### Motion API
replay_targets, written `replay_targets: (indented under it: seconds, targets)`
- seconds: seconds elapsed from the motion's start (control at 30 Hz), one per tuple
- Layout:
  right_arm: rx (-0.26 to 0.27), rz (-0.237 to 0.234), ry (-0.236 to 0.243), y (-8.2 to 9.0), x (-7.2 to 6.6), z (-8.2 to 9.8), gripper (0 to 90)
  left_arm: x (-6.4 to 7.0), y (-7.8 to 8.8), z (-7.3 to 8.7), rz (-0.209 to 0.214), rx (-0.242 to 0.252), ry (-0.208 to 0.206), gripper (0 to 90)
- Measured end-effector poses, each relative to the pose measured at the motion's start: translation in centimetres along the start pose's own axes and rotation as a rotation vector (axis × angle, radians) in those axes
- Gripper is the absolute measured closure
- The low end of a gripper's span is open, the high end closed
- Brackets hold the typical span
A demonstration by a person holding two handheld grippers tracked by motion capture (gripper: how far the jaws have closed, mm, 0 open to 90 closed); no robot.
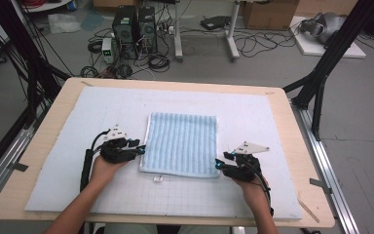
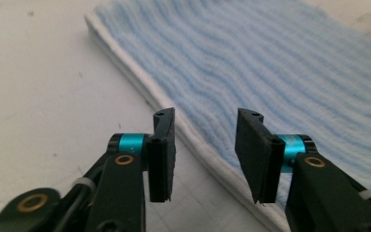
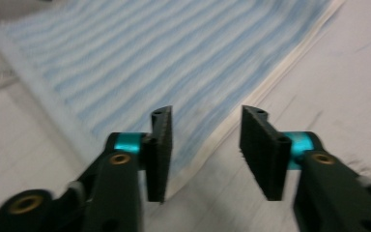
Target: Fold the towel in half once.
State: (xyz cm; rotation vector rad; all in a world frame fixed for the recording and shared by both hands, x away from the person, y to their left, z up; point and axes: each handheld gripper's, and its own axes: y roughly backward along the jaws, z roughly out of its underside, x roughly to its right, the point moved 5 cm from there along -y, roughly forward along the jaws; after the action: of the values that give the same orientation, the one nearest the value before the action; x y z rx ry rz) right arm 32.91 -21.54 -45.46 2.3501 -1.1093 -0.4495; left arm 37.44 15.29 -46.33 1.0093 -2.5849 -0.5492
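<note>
A folded blue-and-white striped towel (image 1: 182,144) lies flat in the middle of the white mat (image 1: 126,105). My left gripper (image 1: 141,149) rests at the towel's near left corner, jaws apart, nothing between the pads. In the left gripper view the left gripper (image 2: 205,154) hovers just over the towel (image 2: 251,63) and its white hem. My right gripper (image 1: 219,164) sits at the towel's near right corner, open as well. In the right gripper view the right gripper (image 3: 205,152) stands above the edge of the towel (image 3: 140,53), and nothing is between its pads.
A small white tag (image 1: 158,179) lies on the mat just in front of the towel. The mat covers a wooden table (image 1: 294,126). Beyond the table, computer towers (image 1: 134,27), cables and boxes stand on the floor. Black frame legs (image 1: 321,73) rise at both sides.
</note>
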Motion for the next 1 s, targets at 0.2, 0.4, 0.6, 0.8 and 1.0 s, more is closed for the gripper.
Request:
replay_targets:
  seconds: [0.2, 0.4, 0.6, 0.8, 1.0]
  targets:
    - [0.027, 0.081, -0.012, 0.2, 2.1, -1.7, 26.0, -0.8, 1.8, -1.4, 0.012, 0.125, 0.013, 34.0]
    - [0.030, 0.130, -0.034, -0.2, 3.0, -2.4, 11.3, -1.1, 3.1, -1.9, 0.024, 0.195, 0.025, 20.6]
    - [0.024, 0.119, -0.005, -0.2, 2.7, -2.0, 11.3, -1.3, 3.4, -2.0, 0.017, 0.211, 0.028, 20.6]
    - [0.031, 0.116, 0.004, 0.0, 2.6, -1.9, 11.2, -1.3, 3.5, -1.9, -0.004, 0.206, 0.025, 20.6]
    - [0.041, 0.113, -0.013, 0.3, 2.8, -1.8, 11.2, -1.5, 3.3, -1.8, -0.016, 0.204, 0.037, 20.4]
